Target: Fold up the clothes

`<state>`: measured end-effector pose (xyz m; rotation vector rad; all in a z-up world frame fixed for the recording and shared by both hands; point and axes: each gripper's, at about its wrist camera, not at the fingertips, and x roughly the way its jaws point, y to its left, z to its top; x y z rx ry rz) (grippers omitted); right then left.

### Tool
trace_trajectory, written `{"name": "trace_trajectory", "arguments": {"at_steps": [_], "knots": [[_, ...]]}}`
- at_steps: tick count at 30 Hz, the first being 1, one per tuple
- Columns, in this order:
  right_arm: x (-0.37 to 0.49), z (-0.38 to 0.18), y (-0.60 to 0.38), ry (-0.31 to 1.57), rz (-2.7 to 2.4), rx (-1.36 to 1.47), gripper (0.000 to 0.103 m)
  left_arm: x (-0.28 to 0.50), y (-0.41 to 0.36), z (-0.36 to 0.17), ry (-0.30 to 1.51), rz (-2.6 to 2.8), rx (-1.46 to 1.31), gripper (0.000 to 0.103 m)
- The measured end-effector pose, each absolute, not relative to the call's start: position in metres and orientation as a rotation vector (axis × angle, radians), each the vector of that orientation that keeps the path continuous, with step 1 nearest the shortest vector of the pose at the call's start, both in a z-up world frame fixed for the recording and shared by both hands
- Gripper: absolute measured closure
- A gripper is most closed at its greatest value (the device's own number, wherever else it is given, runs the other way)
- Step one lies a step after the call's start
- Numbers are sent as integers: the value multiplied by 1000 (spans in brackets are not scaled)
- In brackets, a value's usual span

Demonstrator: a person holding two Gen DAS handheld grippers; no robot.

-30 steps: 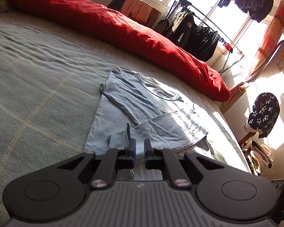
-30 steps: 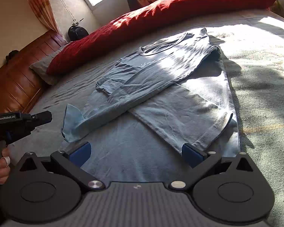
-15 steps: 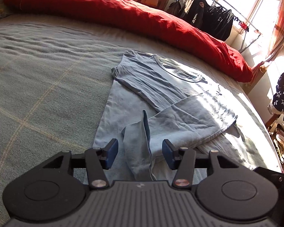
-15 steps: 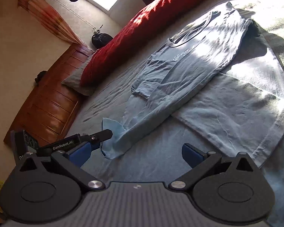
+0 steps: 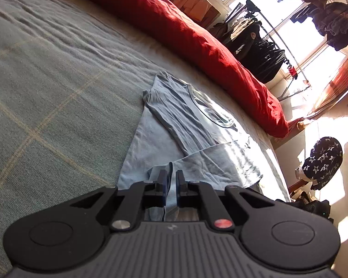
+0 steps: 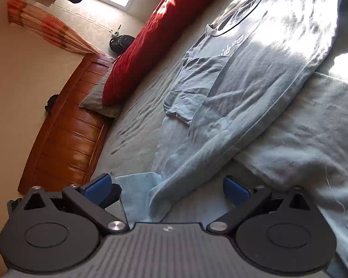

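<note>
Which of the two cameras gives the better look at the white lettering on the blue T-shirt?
The right wrist view: the white lettering sits sunlit just below the collar of the T-shirt, though too small to read. In the left wrist view the same T-shirt shows its collar, but I cannot make out the lettering.

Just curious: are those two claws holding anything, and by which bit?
Left gripper pinches the blue T-shirt by its hem corner; right gripper holds nothing.
</note>
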<state>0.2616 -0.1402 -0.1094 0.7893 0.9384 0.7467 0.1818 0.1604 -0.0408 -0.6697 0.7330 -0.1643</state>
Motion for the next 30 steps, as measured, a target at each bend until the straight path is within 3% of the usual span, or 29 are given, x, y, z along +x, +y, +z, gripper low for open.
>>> {"name": "trace_trajectory", "arguments": {"at_steps": [5,15,22,30], "knots": [[263,-112,-140,927,719,823,0,181,159,-46,767,-114,-624,94],[279,-116,-134,899,692,878,0,182,143,-66,798,-153,-586,67],[266,-90,-151,777,920,966,0,189,139,-79,846,-151,-575,66],[254,-68,-177,765,823,803,0,197,130,-67,814,-234,-535,59]]}}
